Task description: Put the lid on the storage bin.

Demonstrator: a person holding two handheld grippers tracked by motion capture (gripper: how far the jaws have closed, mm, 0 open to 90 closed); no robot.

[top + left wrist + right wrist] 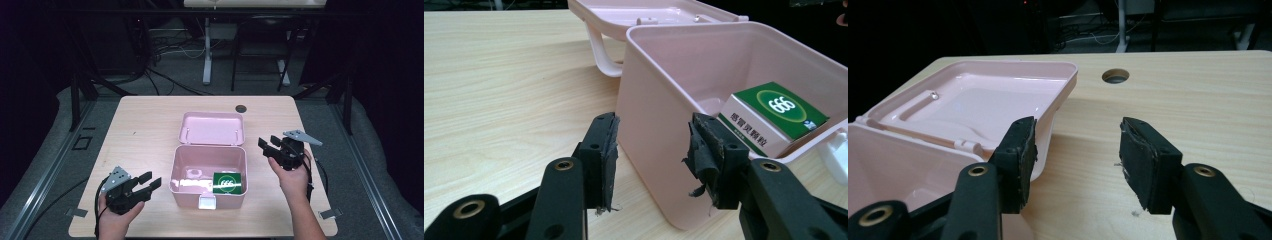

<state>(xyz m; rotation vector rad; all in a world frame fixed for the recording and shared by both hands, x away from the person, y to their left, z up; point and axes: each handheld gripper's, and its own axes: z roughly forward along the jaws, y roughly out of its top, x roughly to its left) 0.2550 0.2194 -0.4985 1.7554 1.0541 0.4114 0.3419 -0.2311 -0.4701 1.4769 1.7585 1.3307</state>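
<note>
Packet (227,182) in box (182,195), lid (212,128) behind; left gripper (148,182) & right gripper (267,142) flank box.

box (893,165): cut off by left and bottom edges in right gripper view
carton (774,117) small print: too blurred to read
latch (836,157): cropped at right edge

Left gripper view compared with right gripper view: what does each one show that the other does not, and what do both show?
The left gripper view has the green and white box lying inside the pink container, plus the container's handle. The right gripper view has the round hole in the table and the dark room beyond the table's far edge. Both share the container's open lid, the wooden table, and open fingers holding nothing.
</note>
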